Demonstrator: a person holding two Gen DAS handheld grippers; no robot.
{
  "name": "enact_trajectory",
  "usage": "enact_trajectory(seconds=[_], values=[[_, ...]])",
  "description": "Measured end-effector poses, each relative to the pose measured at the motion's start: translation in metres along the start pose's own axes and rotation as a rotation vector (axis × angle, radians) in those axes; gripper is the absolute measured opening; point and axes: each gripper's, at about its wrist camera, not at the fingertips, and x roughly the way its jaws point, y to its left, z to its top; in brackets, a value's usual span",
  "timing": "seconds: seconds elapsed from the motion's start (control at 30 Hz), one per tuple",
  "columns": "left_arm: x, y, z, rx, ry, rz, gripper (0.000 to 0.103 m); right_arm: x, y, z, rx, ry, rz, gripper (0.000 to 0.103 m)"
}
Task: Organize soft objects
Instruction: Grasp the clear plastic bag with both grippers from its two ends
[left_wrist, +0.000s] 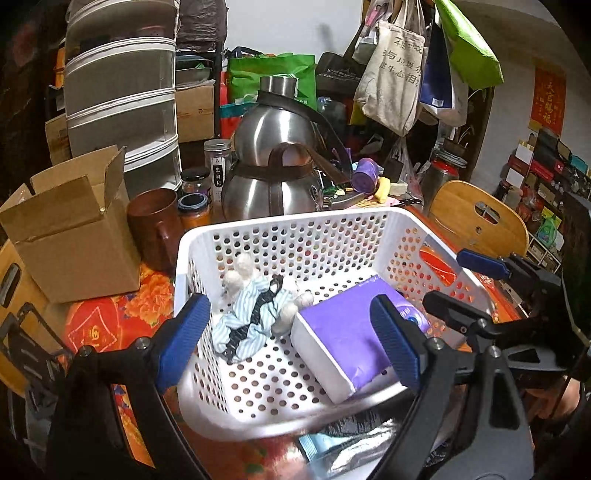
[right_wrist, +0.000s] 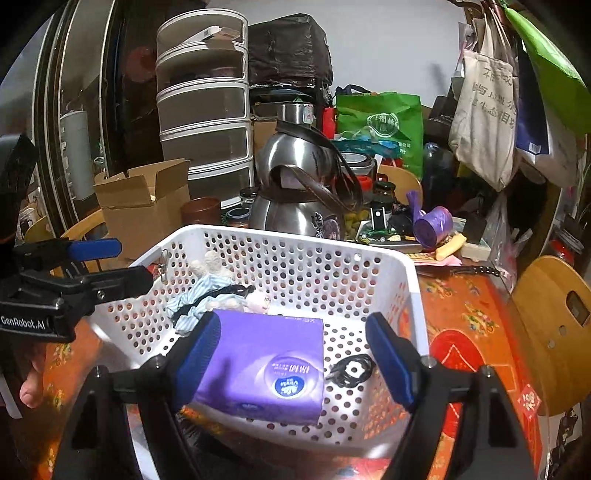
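A white perforated basket (left_wrist: 280, 229) (right_wrist: 406, 280) stands on the orange flowered tablecloth. In it lie a small plush doll in blue-striped clothes (left_wrist: 251, 314) (right_wrist: 207, 291), a purple tissue pack (left_wrist: 347, 339) (right_wrist: 266, 365) and a black ring-shaped item (right_wrist: 351, 369). My left gripper (left_wrist: 291, 343) hangs open over the basket's near-left part, one pad outside the left wall. My right gripper (right_wrist: 293, 358) is open above the tissue pack, its pads apart from it. Each gripper also shows from the side in the other view: the right gripper (left_wrist: 445, 277) and the left gripper (right_wrist: 129, 264).
Behind the basket stand a steel kettle (left_wrist: 273, 184), a brown mug (left_wrist: 155, 221), jars and an open cardboard box (left_wrist: 70, 229). A purple bag roll (right_wrist: 432, 221) lies at the back right. A silver-blue packet (left_wrist: 332, 450) lies by the basket's near edge. Wooden chair backs (right_wrist: 550, 325) flank the table.
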Motion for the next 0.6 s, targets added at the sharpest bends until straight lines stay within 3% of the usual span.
enact_trajectory(seconds=[0.33, 0.6], values=[[-0.035, 0.001, -0.033, -0.038, 0.015, 0.032, 0.087, -0.040, 0.008, -0.022, 0.030, 0.020, 0.022, 0.081], [-0.103, 0.006, -0.104, -0.126, 0.066, 0.081, 0.089, -0.097, 0.005, -0.098, 0.137, 0.094, 0.065, 0.081]])
